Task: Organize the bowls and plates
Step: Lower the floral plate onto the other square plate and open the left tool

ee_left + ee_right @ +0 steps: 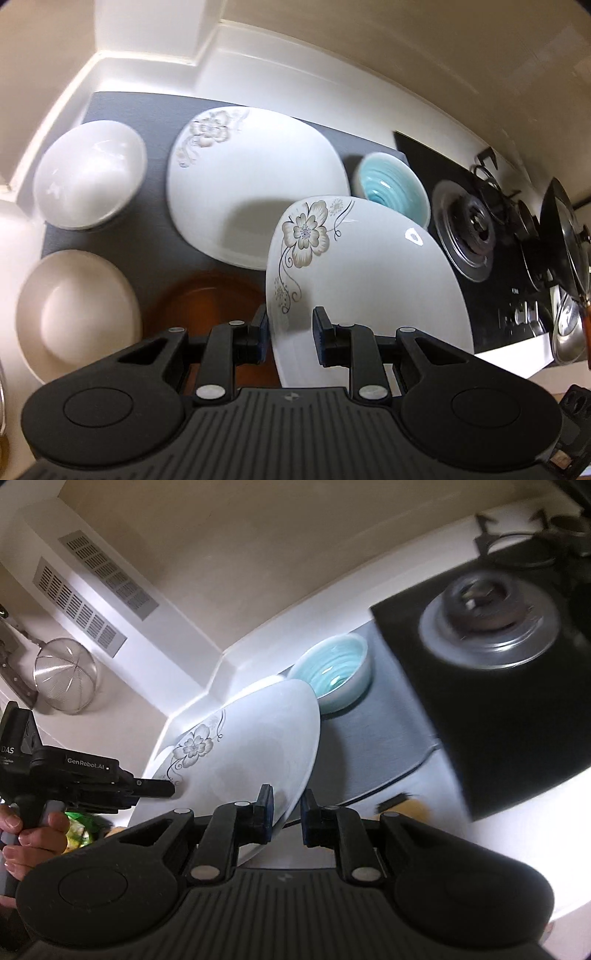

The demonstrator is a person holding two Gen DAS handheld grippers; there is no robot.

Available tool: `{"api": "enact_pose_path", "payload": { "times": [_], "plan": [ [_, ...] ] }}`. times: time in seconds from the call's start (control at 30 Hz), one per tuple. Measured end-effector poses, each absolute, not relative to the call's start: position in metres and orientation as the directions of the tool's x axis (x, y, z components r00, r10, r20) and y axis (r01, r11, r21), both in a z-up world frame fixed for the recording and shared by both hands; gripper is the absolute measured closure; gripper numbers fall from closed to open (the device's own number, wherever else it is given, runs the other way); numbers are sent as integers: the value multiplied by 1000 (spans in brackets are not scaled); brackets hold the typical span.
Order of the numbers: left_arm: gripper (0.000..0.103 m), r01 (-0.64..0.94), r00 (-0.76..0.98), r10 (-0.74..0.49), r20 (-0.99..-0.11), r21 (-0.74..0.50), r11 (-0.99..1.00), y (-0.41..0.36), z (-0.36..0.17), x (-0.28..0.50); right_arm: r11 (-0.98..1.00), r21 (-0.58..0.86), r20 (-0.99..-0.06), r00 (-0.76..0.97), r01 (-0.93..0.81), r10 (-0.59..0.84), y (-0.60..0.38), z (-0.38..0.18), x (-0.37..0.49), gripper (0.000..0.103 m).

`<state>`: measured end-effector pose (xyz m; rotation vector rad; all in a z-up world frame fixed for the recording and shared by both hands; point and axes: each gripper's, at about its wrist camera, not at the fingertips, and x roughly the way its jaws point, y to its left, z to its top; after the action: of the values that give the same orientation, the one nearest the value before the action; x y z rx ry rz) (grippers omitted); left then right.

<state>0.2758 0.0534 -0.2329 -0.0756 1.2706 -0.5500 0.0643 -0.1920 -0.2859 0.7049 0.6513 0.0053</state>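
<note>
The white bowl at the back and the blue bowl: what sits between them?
A flowered plate lies flat on the grey mat between white bowl and blue bowl, in the left wrist view.

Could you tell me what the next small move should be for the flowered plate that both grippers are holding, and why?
Probably carry the lifted plate across and lower it onto the matching flowered plate on the grey mat. The left gripper and right gripper each clamp its rim, it hangs tilted above the mat, and the two match.
</note>
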Motion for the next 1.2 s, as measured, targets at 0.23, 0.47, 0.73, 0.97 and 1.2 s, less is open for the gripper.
{"api": "enact_pose_path", "payload": {
  "times": [0.23, 0.47, 0.73, 0.97, 1.2],
  "plan": [
    [77, 321, 200, -386, -900, -312, 894, 67, -239, 299, 762, 621, -555, 790, 185, 260, -180, -295, 97, 87],
    [77, 296, 210, -344, -915, -276, 914, 67, -256, 326, 767, 621, -545, 794, 164, 271, -182, -305, 135, 87],
    [77, 260, 211, -342, -916, -285, 923, 66, -280, 363, 780, 604, -573, 768, 161, 285, -193, -315, 190, 87],
    [77, 243, 213, -315, -925, -262, 934, 61, -290, 392, 794, 583, -596, 754, 172, 275, -187, -325, 219, 87],
    [76, 280, 253, -278, -927, -205, 938, 48, -288, 413, 803, 573, -606, 744, 162, 281, -183, -335, 235, 86]
  ]
}}
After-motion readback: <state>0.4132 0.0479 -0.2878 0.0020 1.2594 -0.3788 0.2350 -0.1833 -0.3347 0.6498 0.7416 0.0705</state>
